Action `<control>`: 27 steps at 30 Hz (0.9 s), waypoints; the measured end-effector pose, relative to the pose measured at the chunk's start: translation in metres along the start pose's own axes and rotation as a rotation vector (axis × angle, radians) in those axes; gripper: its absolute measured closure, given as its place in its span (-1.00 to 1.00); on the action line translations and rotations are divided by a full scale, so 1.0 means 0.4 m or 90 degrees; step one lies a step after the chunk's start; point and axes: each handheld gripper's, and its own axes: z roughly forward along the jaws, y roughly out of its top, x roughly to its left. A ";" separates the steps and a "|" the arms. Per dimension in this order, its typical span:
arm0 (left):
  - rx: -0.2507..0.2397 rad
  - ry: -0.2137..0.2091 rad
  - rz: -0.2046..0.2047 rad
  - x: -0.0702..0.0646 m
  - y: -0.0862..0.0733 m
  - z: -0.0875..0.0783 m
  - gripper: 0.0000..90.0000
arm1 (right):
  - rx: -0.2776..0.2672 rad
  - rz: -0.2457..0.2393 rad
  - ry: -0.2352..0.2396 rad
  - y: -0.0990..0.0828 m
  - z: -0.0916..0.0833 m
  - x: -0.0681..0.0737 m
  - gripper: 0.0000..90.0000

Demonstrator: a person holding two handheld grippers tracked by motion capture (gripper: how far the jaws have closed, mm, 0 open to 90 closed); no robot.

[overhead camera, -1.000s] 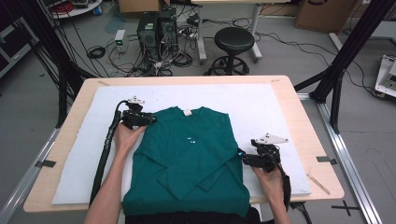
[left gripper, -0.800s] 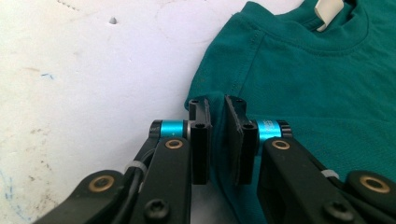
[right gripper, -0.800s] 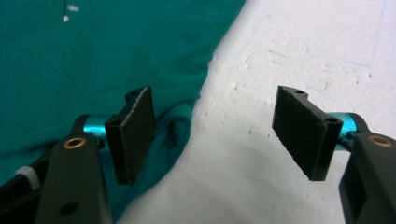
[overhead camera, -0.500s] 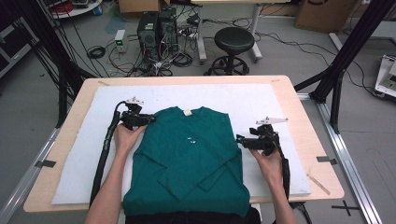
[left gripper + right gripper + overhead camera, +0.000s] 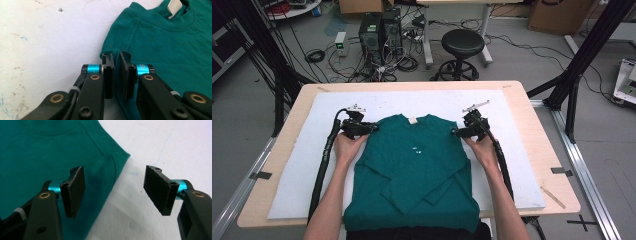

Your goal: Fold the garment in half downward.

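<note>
On white-padded counter (image 5: pixel 302 165), dark green cotton long-sleeve shirt (image 5: pixel 412 170) lying flat, sleeves folded in. Left tongs (image 5: pixel 116 75) pinching left shoulder corner. Right tongs (image 5: pixel 113 191) hanging wide open, having just narrowed slightly, straddling right shoulder edge, gripping nothing; advising deep bite before lifting evenly.

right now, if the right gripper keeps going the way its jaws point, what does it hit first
Most likely the shoulder edge of the green shirt. The right gripper is open, its jaws straddling that edge over the white mat. Its height above the cloth is unclear.

White mat (image 5: pixel 287 185) covers wooden table (image 5: pixel 557 165); black stool (image 5: pixel 461 44), computer towers (image 5: pixel 379 30), tangled cables (image 5: pixel 407 62) on floor behind; cardboard box, perhaps (image 5: pixel 552 15), far right
</note>
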 end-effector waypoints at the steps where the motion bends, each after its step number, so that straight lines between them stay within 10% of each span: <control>1: 0.000 0.000 0.000 0.000 0.000 0.000 0.84 | -0.001 0.000 0.001 0.005 0.006 0.001 -0.20; 27: -0.004 0.004 -0.001 -0.002 -0.002 0.000 0.83 | 0.015 0.021 0.002 0.019 0.062 0.001 0.34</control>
